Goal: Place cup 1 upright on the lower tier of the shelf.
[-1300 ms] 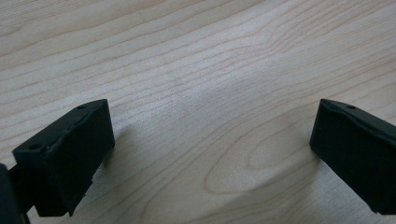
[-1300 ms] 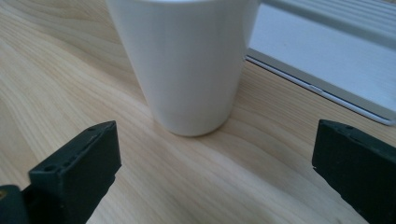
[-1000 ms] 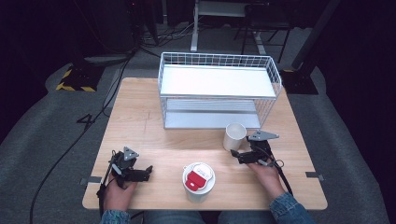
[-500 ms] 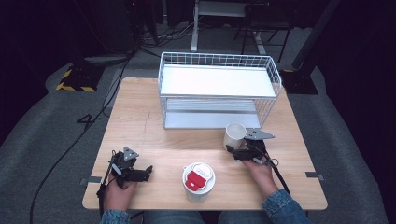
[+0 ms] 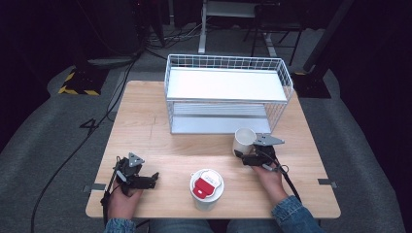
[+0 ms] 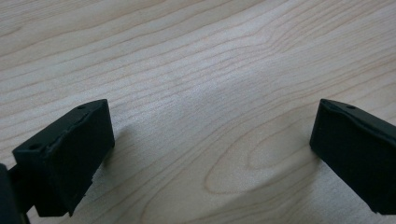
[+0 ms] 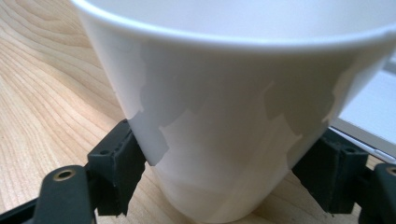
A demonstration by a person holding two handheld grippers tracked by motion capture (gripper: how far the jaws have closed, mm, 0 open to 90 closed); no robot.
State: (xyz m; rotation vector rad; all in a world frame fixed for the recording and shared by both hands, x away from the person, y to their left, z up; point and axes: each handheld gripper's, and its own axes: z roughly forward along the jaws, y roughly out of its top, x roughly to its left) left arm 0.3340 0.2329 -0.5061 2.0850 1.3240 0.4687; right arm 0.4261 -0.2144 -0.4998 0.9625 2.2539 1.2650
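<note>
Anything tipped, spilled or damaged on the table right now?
Nothing stands out. The white cup stands upright by the wire rack, clamped low between the right tool's jaws, which have just closed. The red-lidded cup sits upright too. The table looks dry.

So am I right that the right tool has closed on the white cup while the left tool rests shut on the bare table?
Not quite: the left tool is open, its jaws wide apart over bare table in the left gripper view. The right tool does grip the white cup.
</note>
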